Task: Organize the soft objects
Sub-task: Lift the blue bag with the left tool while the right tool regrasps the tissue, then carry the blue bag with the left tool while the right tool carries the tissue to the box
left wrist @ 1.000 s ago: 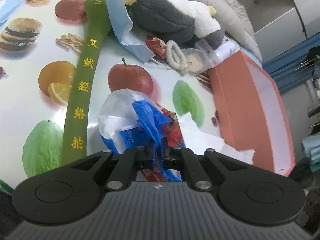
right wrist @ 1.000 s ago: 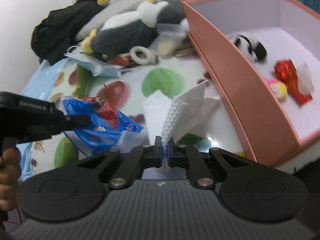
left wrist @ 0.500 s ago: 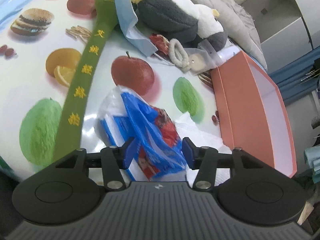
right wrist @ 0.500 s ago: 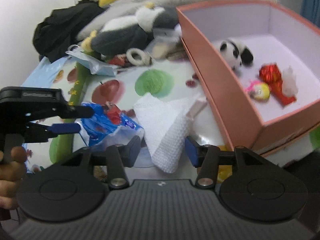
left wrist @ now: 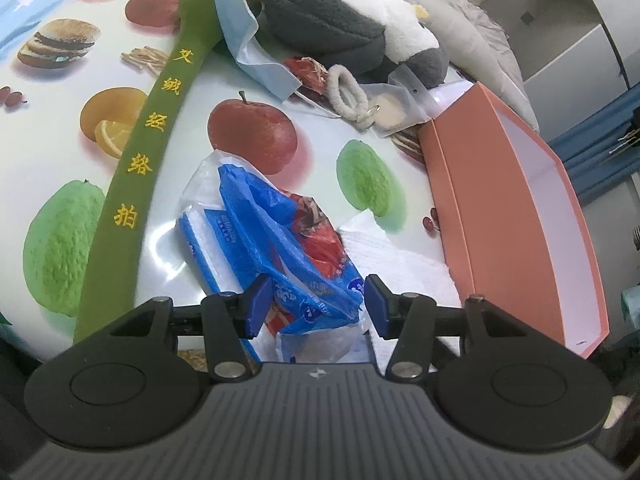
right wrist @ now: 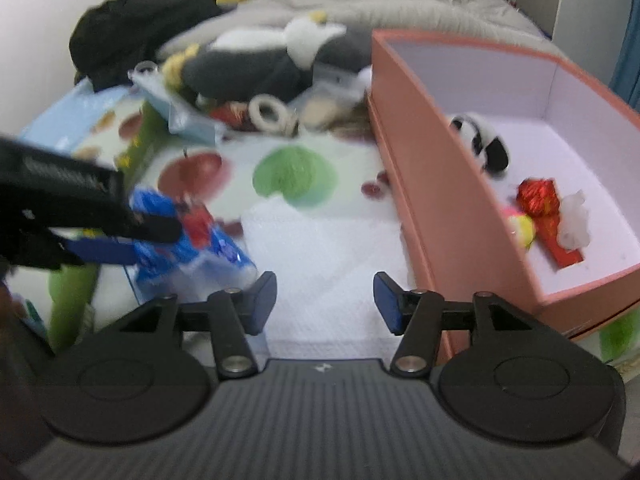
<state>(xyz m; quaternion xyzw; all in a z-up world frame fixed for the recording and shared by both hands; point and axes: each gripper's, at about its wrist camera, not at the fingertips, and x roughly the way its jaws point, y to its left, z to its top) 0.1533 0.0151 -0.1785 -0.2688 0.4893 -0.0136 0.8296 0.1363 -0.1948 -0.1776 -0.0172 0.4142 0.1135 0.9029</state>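
Left gripper (left wrist: 314, 306) fingers spread around the blue plastic bag (left wrist: 276, 240) lying on the surface (left wrist: 48, 120), likely set for a pinch. Right gripper (right wrist: 325, 300) fingers spread, empty, over the white towel (right wrist: 320, 248) beside the pink box (right wrist: 440, 216), probably its destination.

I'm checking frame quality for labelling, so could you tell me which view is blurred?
Right wrist view: motion-blurred throughout, smearing the penguin plush and blue plastic bag. Left wrist view: sharp, embroidery on the green strap crisp, though fisheye bends the orange box edges.
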